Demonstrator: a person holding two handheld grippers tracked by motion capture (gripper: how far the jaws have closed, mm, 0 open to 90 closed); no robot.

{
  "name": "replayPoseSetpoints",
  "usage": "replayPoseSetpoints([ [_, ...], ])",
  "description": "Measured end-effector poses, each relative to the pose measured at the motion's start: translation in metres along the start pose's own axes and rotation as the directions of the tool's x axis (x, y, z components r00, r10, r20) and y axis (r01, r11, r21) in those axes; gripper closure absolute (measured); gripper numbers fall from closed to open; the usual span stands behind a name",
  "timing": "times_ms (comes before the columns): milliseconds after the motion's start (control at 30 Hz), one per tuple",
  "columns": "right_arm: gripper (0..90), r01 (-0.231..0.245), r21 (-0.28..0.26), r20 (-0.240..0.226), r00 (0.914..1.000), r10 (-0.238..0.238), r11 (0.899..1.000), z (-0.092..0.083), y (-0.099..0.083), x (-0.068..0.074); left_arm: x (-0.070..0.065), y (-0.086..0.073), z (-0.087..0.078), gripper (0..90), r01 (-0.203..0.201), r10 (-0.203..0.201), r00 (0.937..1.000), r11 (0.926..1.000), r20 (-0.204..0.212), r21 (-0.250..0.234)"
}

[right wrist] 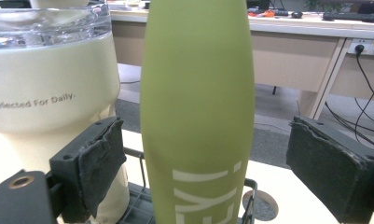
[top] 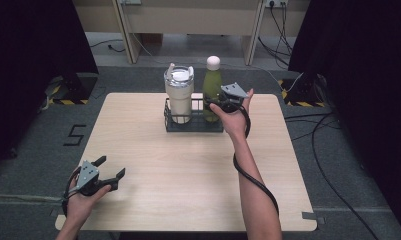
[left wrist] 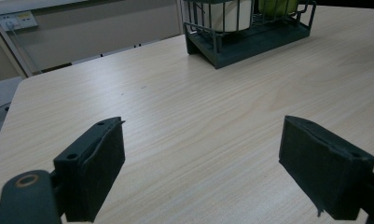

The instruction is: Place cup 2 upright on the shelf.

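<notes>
The right gripper (top: 222, 103) stands at the far side of the table (top: 188, 175), jaws open, with the green bottle (right wrist: 197, 112) directly ahead and between them. Neither pad presses the bottle: in the right gripper view, a gap is visible at each side, narrower at the left pad than at the right.

The bottle stands upright in the wire rack (top: 193, 122), long axis vertical and crosswise to the level jaws. The cream tumbler (top: 179, 95) stands just beside the bottle, to the tool's left, close behind the left pad.

The left gripper (top: 108, 170) is open and empty, well apart from the rack at the near edge.

Judgement: the right hand is the nearer; closing squarely on the bottle's body appears to be the coming move, with little clearance toward the tumbler.
</notes>
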State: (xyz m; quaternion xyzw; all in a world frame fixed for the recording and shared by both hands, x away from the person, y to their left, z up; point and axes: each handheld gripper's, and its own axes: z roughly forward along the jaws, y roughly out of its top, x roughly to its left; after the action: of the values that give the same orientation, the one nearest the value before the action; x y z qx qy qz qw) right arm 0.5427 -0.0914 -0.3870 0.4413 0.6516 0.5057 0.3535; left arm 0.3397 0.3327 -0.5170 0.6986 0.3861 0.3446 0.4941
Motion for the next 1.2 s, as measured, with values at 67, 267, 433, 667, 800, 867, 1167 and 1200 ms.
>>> replayPoseSetpoints([
  [67, 12.1, -0.005, 0.002, 0.002, 1.0, 0.005, 1.0, -0.003, -0.001, -0.001, 0.0, 0.0, 0.0, 13.5, 0.001, -0.001, 1.0, 1.0, 0.0, 0.0],
  [267, 13.6, -0.019, 0.005, 0.004, 0.9998, 0.019, 1.0, -0.015, -0.007, -0.007, 0.0, 0.0, 0.0, 13.5, 0.001, -0.001, 1.0, 1.0, -0.002, 0.001],
  [433, 14.0, -0.017, 0.012, 0.005, 0.9998, 0.017, 1.0, -0.025, -0.011, -0.013, -0.001, 0.001, -0.001, 13.5, -0.002, 0.002, 1.0, 1.0, -0.003, 0.001],
  [667, 14.4, -0.023, 0.024, 0.009, 0.9997, 0.023, 0.999, -0.037, -0.019, -0.019, -0.001, 0.001, -0.001, 13.6, -0.002, 0.002, 1.0, 1.0, -0.005, 0.002],
  [800, 14.5, -0.023, 0.037, 0.011, 0.9997, 0.022, 0.999, -0.043, -0.026, -0.021, -0.001, 0.001, -0.001, 13.6, -0.001, 0.001, 1.0, 1.0, -0.006, -0.001],
  [867, 14.6, -0.019, 0.042, 0.011, 0.9998, 0.019, 0.999, -0.045, -0.03, -0.021, -0.001, 0.001, -0.001, 13.6, 0.0, 0.0, 1.0, 1.0, -0.006, -0.002],
  [1167, 14.7, -0.008, 0.06, 0.017, 0.9998, 0.007, 0.998, -0.056, -0.039, -0.025, -0.001, 0.001, -0.002, 13.6, -0.001, 0.001, 1.0, 1.0, -0.007, -0.002],
  [1200, 14.7, -0.008, 0.061, 0.019, 0.9998, 0.006, 0.998, -0.057, -0.04, -0.026, -0.001, 0.001, -0.002, 13.6, -0.001, 0.001, 1.0, 1.0, -0.007, -0.002],
])
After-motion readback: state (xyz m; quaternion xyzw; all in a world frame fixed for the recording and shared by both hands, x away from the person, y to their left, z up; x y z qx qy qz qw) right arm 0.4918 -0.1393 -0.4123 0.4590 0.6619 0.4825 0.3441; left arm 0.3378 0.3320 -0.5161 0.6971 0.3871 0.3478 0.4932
